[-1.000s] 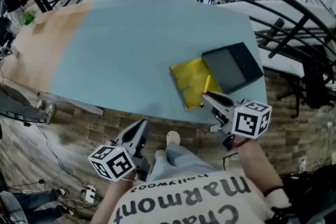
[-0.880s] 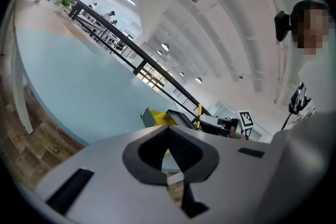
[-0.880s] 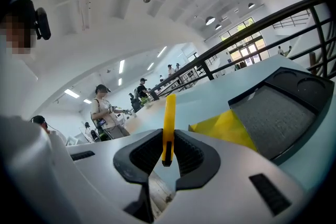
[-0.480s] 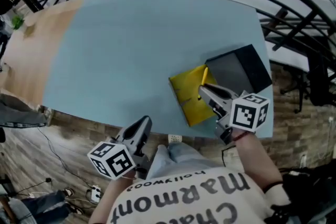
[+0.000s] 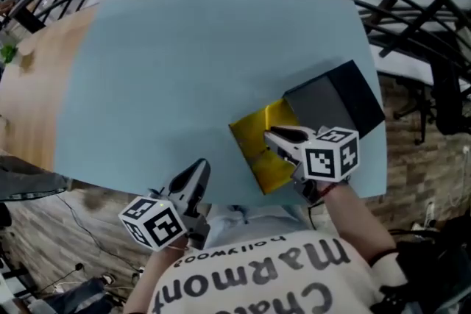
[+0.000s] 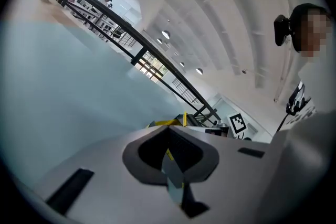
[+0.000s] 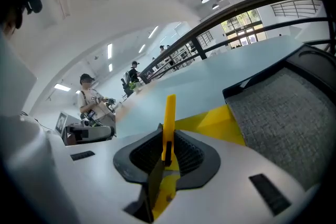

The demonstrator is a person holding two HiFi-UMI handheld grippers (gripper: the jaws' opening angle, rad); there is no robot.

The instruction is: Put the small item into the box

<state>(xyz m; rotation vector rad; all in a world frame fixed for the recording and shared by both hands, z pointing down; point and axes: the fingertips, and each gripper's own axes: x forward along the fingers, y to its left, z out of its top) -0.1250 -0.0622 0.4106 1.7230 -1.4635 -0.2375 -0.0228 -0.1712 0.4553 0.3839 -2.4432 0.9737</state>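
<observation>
A black box (image 5: 335,103) with a grey foam floor (image 7: 283,113) lies open near the table's right front, its yellow flap (image 5: 254,140) spread toward the left. My right gripper (image 5: 272,134) hovers over that flap, shut on a thin yellow strip (image 7: 169,118) that sticks up between its jaws (image 7: 164,155). The strip is hidden in the head view. My left gripper (image 5: 199,169) stays at the table's near edge, jaws together with nothing held (image 6: 170,157). Beyond it in the left gripper view, the yellow flap (image 6: 164,123) shows.
The pale blue table (image 5: 184,62) spreads wide to the left and back, with a wooden section (image 5: 29,99) at far left. Black railings (image 5: 412,18) curve around the back and right. People stand far off (image 7: 92,99).
My right gripper has moved from beyond the table's near edge forward over the yellow flap, still holding the strip. The left gripper has come up to the table edge.
</observation>
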